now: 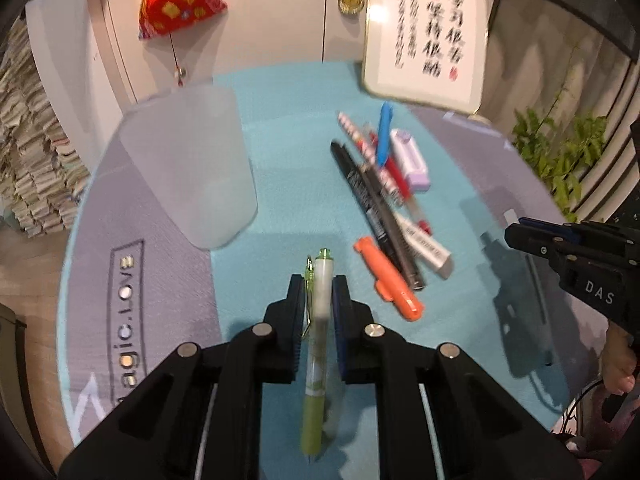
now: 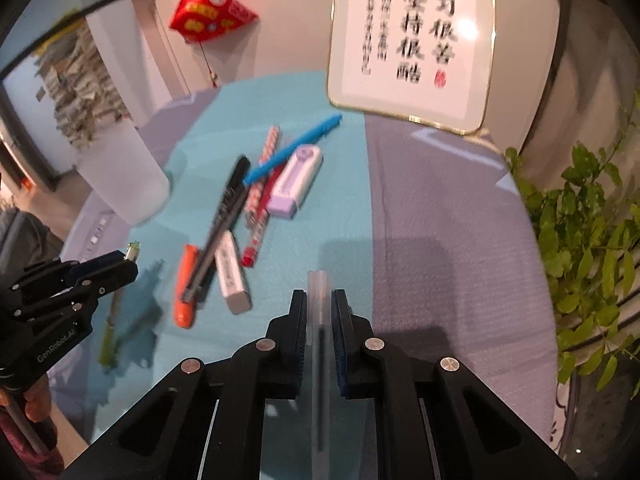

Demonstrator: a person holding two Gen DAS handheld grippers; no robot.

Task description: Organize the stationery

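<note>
My left gripper (image 1: pixel 319 280) is shut on a green pen (image 1: pixel 320 320), which runs lengthwise between the jaws above the teal mat. The same pen (image 2: pixel 109 336) shows under that gripper (image 2: pixel 124 264) in the right wrist view. A clear pen with a dark core (image 2: pixel 319 320) sits clamped in my right gripper (image 2: pixel 319 294), also seen at the right edge (image 1: pixel 516 232). A frosted cup (image 1: pixel 192 168) stands ahead to the left. The loose pile holds a black marker (image 1: pixel 372 208), an orange highlighter (image 1: pixel 390 280), a white eraser (image 1: pixel 426 246), a blue pen (image 1: pixel 384 132) and a purple eraser (image 2: pixel 296 180).
A framed calligraphy board (image 1: pixel 428 36) leans at the back right of the mat. A leafy plant (image 2: pixel 592 240) crowds the right side. A red ornament (image 1: pixel 176 0) hangs on the wall, and stacked papers (image 1: pixel 32 152) rise at the left.
</note>
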